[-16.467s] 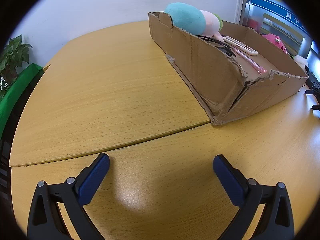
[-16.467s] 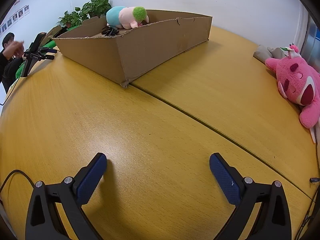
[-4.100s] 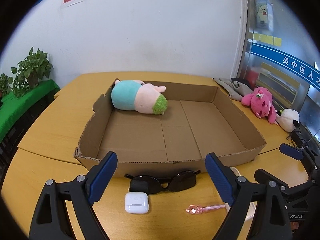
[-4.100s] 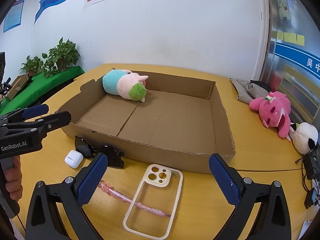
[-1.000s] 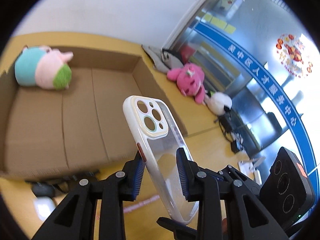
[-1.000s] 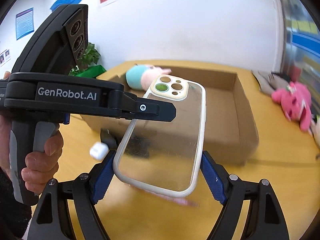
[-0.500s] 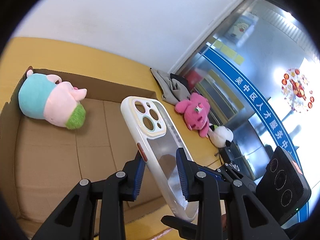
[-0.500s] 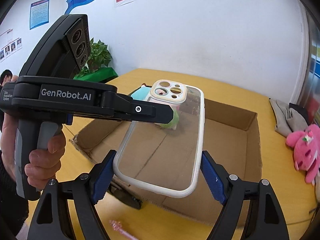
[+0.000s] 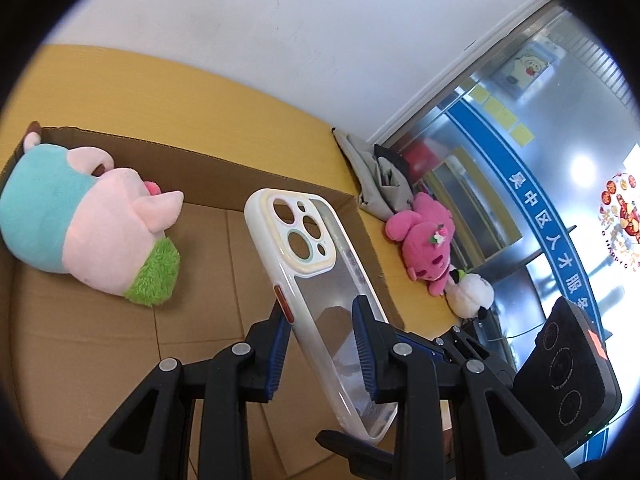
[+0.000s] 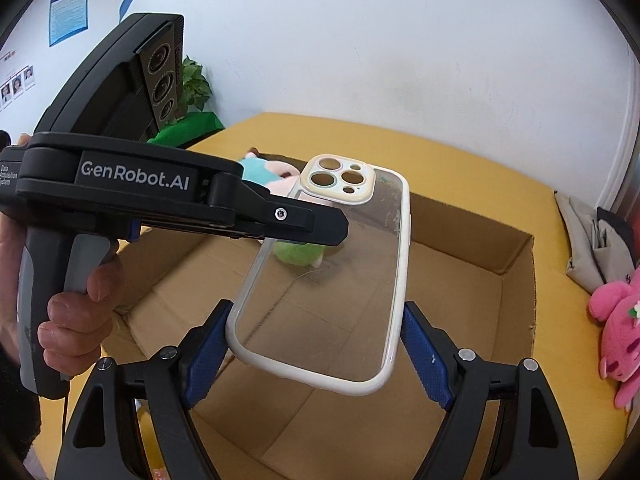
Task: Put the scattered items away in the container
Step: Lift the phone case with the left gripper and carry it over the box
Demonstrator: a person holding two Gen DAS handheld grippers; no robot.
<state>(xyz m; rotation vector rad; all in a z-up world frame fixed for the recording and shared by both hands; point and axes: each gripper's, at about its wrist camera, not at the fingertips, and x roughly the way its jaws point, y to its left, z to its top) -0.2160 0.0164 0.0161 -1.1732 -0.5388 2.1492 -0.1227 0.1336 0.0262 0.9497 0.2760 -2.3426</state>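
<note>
White wall behind, glass partition with a blue band at the right; yellow wooden surface point(image 9: 280, 100) below. Open cardboard box point(image 10: 516, 256) on it, holding a plush pig point(image 9: 88, 216) in teal, pink and green against the far left corner. Clear phone case point(image 9: 320, 296) with a cream rim, raised above the box, camera cutouts uppermost. Left tool point(image 9: 320, 340) narrow, blue pads pinching the case across its flat faces near the middle. Right tool point(image 10: 316, 356) wide, gripping the same case point(image 10: 332, 280) by its long edges near the lower end, one pad against each rim. Left tool body point(image 10: 132, 184) held by a hand point(image 10: 76, 308) at the left of the right wrist view. Pink plush toy point(image 9: 428, 240) and white plush toy point(image 9: 468, 296) lying on the surface beyond the right wall of the box, grey cloth point(image 9: 372, 176) behind them. Potted plant point(image 10: 194, 88) by the wall.
</note>
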